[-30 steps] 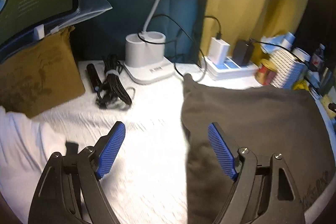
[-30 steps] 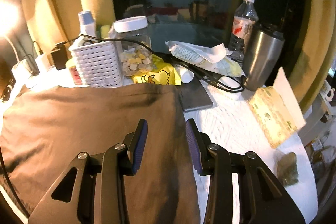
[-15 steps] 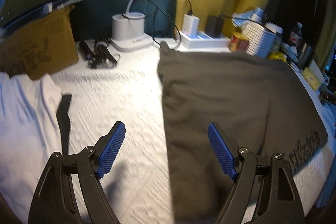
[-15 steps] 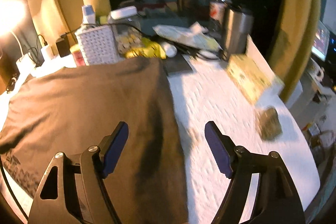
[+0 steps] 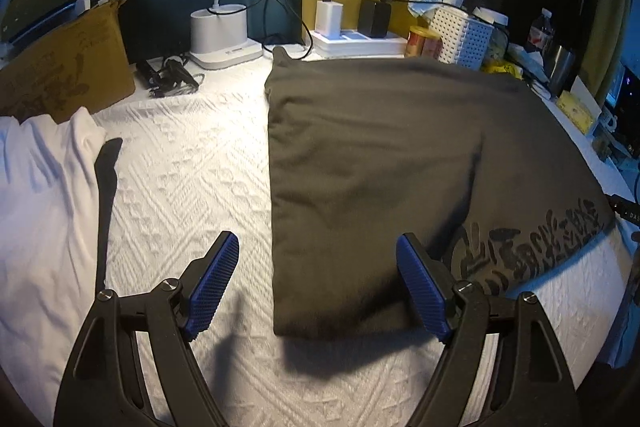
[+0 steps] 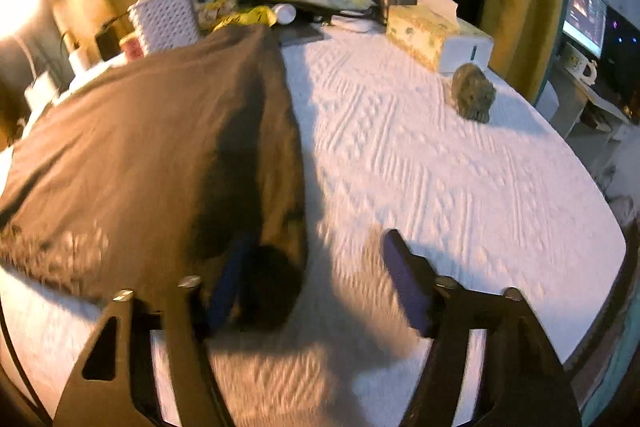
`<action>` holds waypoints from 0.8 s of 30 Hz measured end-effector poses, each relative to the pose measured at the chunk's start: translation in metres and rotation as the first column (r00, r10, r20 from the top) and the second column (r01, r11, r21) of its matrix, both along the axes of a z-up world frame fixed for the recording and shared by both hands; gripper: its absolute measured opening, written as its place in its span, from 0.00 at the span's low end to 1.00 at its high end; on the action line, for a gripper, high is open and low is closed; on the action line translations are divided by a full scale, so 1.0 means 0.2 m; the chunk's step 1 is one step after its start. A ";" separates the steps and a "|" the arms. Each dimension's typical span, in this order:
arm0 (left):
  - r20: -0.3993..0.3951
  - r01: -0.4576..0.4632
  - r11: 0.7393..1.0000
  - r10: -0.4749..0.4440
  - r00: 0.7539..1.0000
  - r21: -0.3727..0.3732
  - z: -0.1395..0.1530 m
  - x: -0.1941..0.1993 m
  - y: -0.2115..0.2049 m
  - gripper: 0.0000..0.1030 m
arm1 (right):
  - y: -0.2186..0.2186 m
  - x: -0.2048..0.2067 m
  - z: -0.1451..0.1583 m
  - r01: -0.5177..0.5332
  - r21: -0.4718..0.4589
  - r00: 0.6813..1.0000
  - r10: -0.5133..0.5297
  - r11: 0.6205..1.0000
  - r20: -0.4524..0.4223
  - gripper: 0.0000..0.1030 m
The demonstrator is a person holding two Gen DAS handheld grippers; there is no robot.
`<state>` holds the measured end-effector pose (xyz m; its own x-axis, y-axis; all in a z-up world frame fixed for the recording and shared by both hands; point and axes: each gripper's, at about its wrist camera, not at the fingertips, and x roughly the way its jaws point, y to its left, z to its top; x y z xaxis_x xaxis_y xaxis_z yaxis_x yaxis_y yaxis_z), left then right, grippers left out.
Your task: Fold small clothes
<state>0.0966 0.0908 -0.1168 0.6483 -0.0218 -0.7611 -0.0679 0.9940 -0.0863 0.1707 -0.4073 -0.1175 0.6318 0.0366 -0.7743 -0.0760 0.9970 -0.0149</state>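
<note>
A dark brown T-shirt (image 5: 384, 163), folded into a rectangle with a black printed graphic along its near right edge, lies flat on a white textured tablecloth (image 5: 188, 179). The left gripper (image 5: 318, 291) hovers above its near left corner with its blue-padded fingers spread wide and empty. The right gripper (image 6: 316, 281) hangs over the shirt's near right corner, fingers also wide apart and holding nothing; a white garment (image 5: 40, 211) lies at far left.

Shirt (image 5: 380, 167) lies mid-tabletop (image 5: 184, 163); white cloth (image 5: 44, 207) to its left, lamp base (image 5: 222, 37) and basket (image 5: 460, 35) behind.
</note>
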 end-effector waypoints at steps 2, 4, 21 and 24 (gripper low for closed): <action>-0.006 0.015 1.000 -0.015 1.000 0.021 -0.01 -0.02 -0.02 0.69 | 0.00 -0.04 0.01 0.002 0.021 1.000 -0.002 1.000 0.005 0.61; -0.019 0.020 0.999 -0.019 1.000 0.044 -0.02 -0.04 -0.02 0.59 | -0.01 -0.07 0.01 0.016 0.054 1.000 -0.017 0.998 0.014 0.54; -0.031 0.022 1.000 -0.022 0.999 -0.008 -0.02 -0.10 -0.01 0.05 | 0.02 -0.16 0.03 -0.054 0.119 0.995 0.043 0.991 0.093 0.09; -0.020 0.015 1.000 -0.016 1.000 -0.015 0.01 -0.13 -0.01 0.05 | 0.02 -0.18 0.07 -0.077 0.074 0.992 0.069 0.994 0.107 0.09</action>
<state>0.0710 0.0887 -0.1143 0.6321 -0.0429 -0.7737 -0.0543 0.9936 -0.0994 0.1356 -0.4042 -0.1043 0.7019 0.1431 -0.6977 -0.1507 0.9873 0.0509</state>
